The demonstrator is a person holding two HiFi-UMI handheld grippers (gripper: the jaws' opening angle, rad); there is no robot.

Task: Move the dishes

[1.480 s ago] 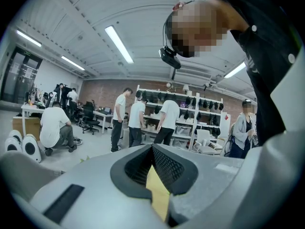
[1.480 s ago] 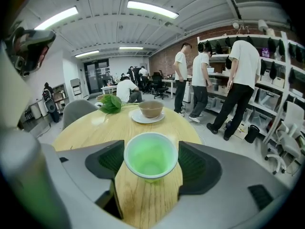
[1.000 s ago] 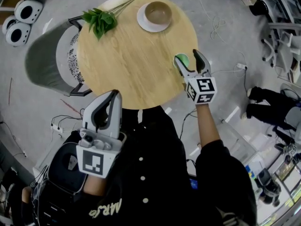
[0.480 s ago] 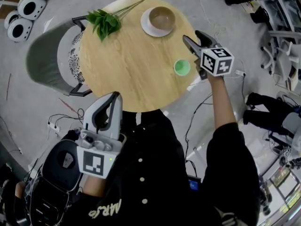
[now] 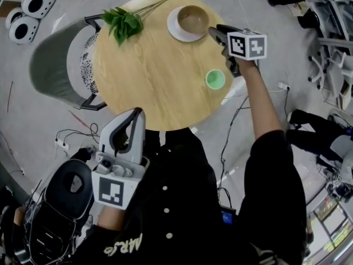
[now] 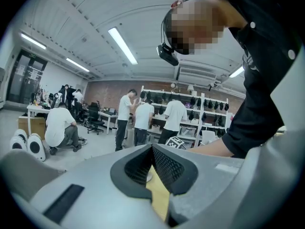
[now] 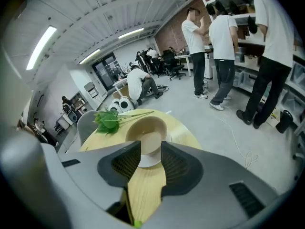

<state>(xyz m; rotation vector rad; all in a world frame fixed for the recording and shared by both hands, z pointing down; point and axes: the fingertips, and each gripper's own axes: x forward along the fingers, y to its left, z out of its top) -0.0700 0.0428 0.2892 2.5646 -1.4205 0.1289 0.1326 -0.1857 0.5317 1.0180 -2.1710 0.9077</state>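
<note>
Off the near edge of the table [image 5: 154, 76]: left gripper [image 5: 131, 120], clenched, empty. On its far left: green leaves [image 5: 124, 24]. On its far right: brown bowl [image 5: 192, 18] on a white saucer [image 5: 176, 31]. Near its right edge: green cup [image 5: 215, 80]. Just beside the bowl: right gripper [image 5: 219, 36], jaws half apart, just closing, bowl in the gap, not gripped.

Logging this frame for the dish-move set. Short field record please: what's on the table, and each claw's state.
surface: round wooden table
on it: tan bowl on white plate; green cup; leafy sprig
right claw: part open, jaws have just been closing, nothing gripped, bowl just ahead of the tips
left claw: shut, empty, off the table by the person's torso
beside table: grey chair
</note>
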